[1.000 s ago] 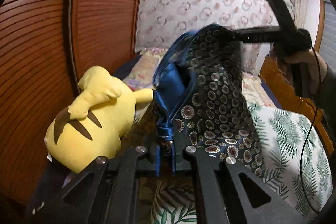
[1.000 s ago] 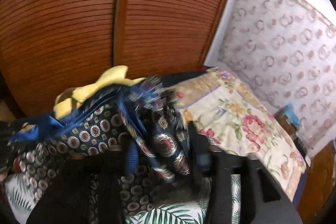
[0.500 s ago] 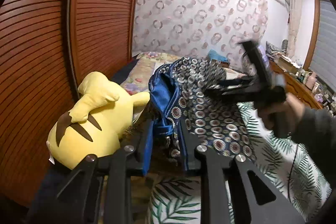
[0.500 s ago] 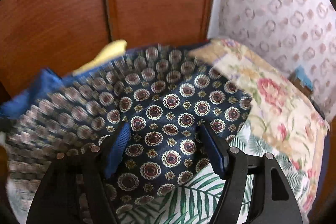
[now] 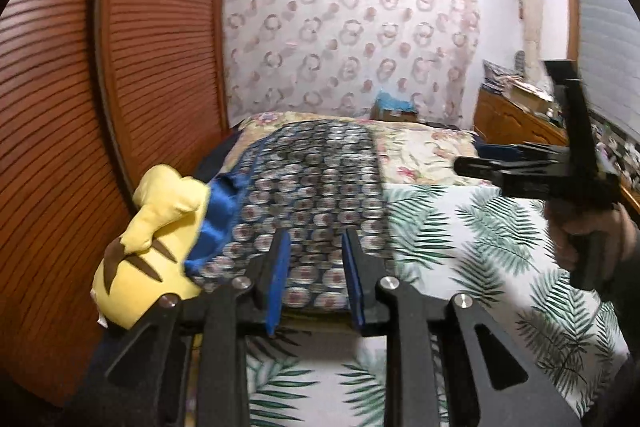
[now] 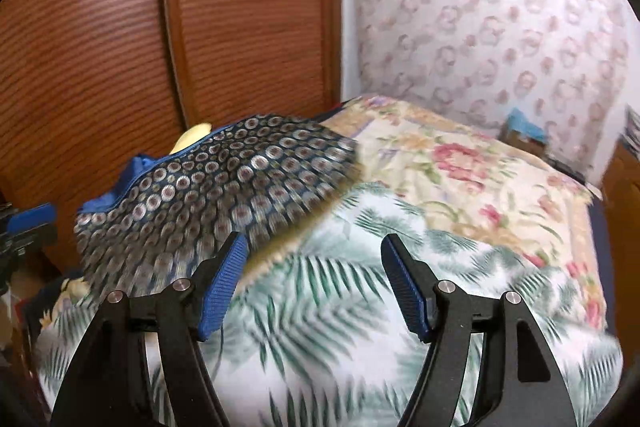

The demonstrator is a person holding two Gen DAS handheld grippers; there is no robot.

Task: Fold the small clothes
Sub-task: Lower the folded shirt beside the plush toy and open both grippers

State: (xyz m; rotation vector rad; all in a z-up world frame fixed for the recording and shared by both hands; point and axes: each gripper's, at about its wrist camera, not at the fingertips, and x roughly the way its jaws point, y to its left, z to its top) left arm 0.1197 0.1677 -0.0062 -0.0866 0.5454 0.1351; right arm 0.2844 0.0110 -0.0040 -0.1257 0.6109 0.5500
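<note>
I've got the garment [image 5: 316, 187] lying spread on the bed [image 5: 460, 227], dark medallion print up, blue lining [image 5: 220, 215] showing along its left edge where it laps against the yellow plush [image 5: 148, 251] by the wardrobe doors [image 5: 132, 47]. It looks laid flat on purpose, prob. so a fold can start from a clean edge. Left claw [image 5: 316, 279] sits low over the near hem, jaws opening; the cloth lies below and beyond the pads, not pinched as far as I can see. Right claw [image 6: 314, 287] is spread wide w/ nothing in it, hanging over the palm-print cover just right of the garment's edge; the right-wrist view is blurred, so the exact gap to the cloth is hard to call. In the left view the right claw shows side-on, held in a hand [image 5: 588, 239] well off to the right, clear of the fabric. My read: lay-out step done, folding not begun. Next I'd need both claws on matching corners; the lining looks slick, so a shallow pinch could slip, and the plush crowds the left edge.
</note>
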